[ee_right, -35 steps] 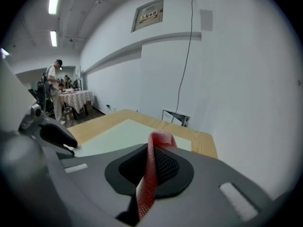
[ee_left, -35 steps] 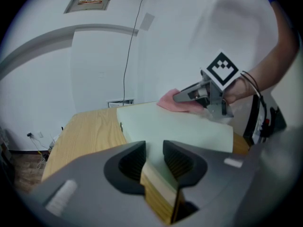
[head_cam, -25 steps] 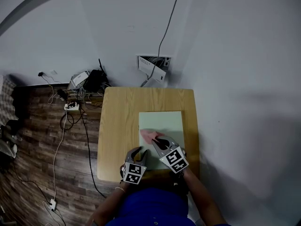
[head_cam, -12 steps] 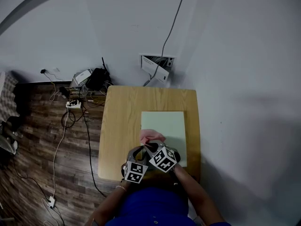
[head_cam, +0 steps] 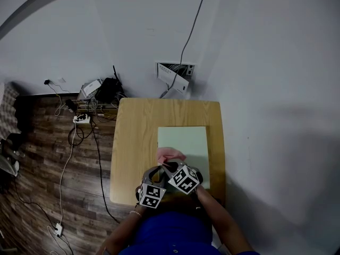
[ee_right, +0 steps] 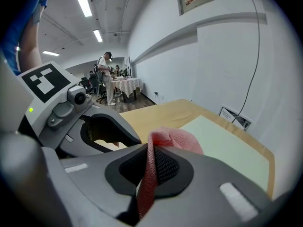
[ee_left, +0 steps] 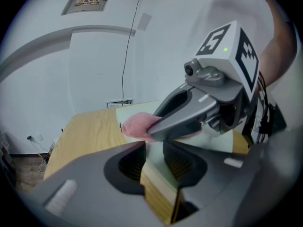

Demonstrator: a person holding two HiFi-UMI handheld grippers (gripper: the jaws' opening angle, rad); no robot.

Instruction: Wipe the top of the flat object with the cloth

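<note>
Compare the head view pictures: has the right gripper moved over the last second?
Yes. The right gripper, holding the pink cloth, has shifted left across the green sheet, towards its left edge and the left gripper.

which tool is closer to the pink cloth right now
Right. The right tool is shut on the pink cloth over the green flat object. The left tool sits beside it at the table's near edge, off the cloth.

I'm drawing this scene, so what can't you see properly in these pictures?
- Head view: the green sheet's near edge, behind the right gripper and left gripper.
- Right gripper view: the pink cloth's lower end, down between the jaws.
- Left gripper view: the wall sign's print, too small.
</note>
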